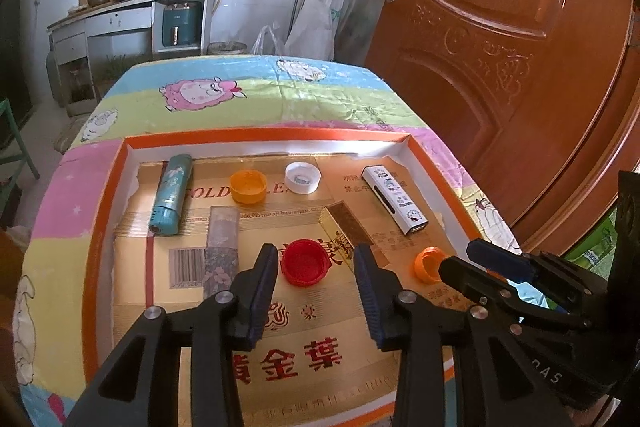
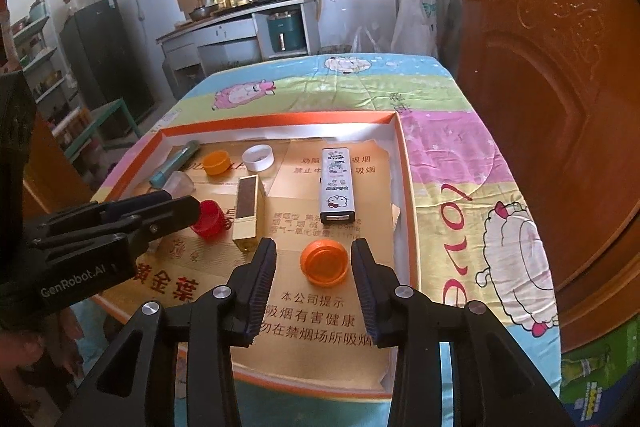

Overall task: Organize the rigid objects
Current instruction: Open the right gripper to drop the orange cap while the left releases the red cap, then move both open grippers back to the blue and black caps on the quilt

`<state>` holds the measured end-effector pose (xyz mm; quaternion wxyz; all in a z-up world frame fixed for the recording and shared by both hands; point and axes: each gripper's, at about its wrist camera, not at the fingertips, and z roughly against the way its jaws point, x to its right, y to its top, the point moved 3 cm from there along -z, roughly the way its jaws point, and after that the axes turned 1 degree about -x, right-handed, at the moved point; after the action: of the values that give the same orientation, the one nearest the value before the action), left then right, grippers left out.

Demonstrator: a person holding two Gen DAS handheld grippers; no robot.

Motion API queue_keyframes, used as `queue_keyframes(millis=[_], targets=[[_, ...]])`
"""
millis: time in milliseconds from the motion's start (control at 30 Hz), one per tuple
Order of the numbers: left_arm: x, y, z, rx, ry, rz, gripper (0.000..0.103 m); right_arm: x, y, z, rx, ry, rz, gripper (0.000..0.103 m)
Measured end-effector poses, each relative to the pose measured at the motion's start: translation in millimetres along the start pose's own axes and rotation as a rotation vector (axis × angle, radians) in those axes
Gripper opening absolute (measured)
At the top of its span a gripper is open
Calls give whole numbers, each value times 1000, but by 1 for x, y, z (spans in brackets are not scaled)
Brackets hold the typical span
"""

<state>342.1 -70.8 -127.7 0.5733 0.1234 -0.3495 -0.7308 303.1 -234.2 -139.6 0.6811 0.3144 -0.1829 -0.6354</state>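
A shallow orange-rimmed tray point(image 1: 264, 138) lined with gold card lies on the cartoon tablecloth. On its floor a red bottle cap point(image 1: 306, 263) rests open side up between the tips of my left gripper point(image 1: 314, 259); the pads stand clear of it, open. An orange cap point(image 2: 324, 261) lies between the fingers of my right gripper point(image 2: 314, 251), also open and not touching it. In the left wrist view the right gripper point(image 1: 460, 257) sits beside that orange cap point(image 1: 428, 263). The right wrist view shows the left gripper point(image 2: 186, 203) by the red cap point(image 2: 208, 219).
Also in the tray are a teal tube point(image 1: 172, 195), another orange cap point(image 1: 248, 187), a white cap point(image 1: 303, 179), a white cartoon box point(image 1: 396, 203), a gold box point(image 1: 346, 231) and a translucent patterned box point(image 1: 222, 251). A brown door point(image 1: 520, 67) stands right of the table.
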Motion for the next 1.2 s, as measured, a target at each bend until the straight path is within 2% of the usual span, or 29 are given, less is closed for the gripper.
queue_keyframes(millis=[700, 1200], targets=[[-4, -17, 74, 76, 31, 8, 39, -28, -7, 66, 67, -2, 27, 40], [-26, -43, 127, 115, 66, 47, 39, -60, -25, 108, 98, 5, 78, 40]])
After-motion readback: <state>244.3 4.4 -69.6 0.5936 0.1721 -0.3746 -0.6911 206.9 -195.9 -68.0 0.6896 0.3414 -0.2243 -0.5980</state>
